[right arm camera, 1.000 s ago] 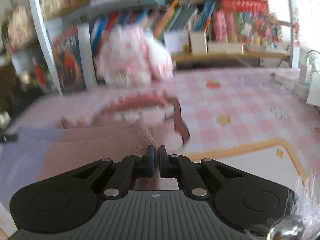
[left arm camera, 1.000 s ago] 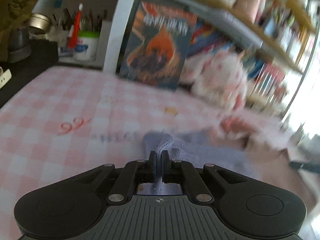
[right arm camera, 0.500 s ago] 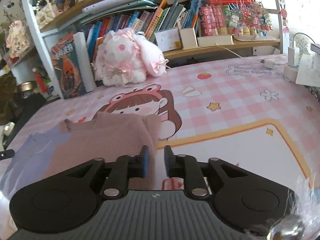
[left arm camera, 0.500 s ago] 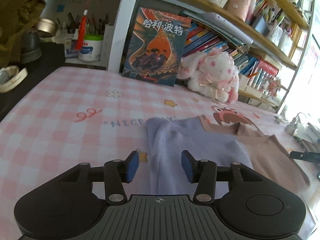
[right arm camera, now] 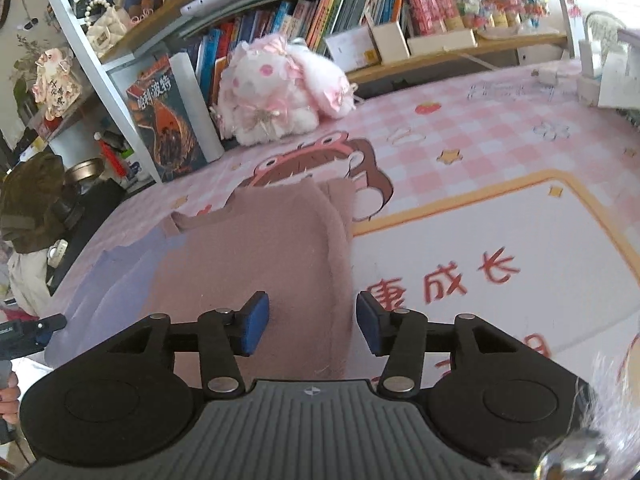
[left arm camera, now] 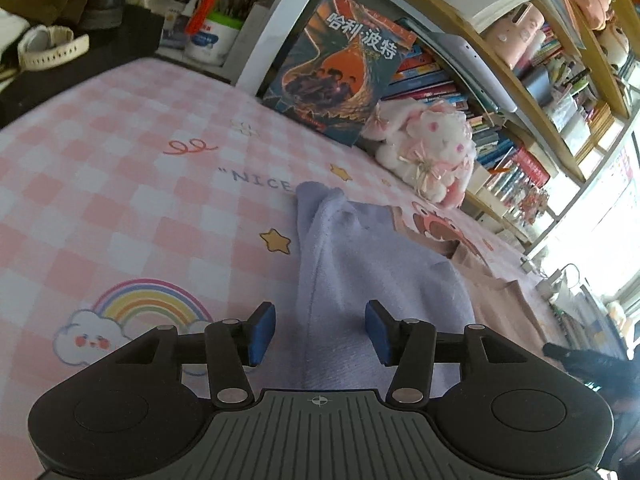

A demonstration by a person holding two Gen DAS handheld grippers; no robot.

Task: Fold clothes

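Note:
A two-tone garment lies flat on the pink checked table cover. Its lilac half (left arm camera: 360, 264) is in front of my left gripper (left arm camera: 320, 330), which is open and empty just above the cloth's near end. Its dusty-pink half (right arm camera: 260, 248) is in front of my right gripper (right arm camera: 312, 324), also open and empty above the near edge. The lilac part also shows at the left of the right wrist view (right arm camera: 120, 280), and the pink part at the right of the left wrist view (left arm camera: 500, 292). The sleeves are folded inward along both sides.
A white and pink plush rabbit (left arm camera: 428, 148) (right arm camera: 276, 92) and an upright book (left arm camera: 340, 68) stand at the back of the table against full bookshelves (right arm camera: 360, 8). Chargers and white boxes (right arm camera: 592, 72) sit at the far right. A dark side table with jars (left arm camera: 120, 20) is at the left.
Both grippers were shut on the garment's sleeves a second ago. They let go, opened wide and drew back toward the near edge; the cloth now lies flat.

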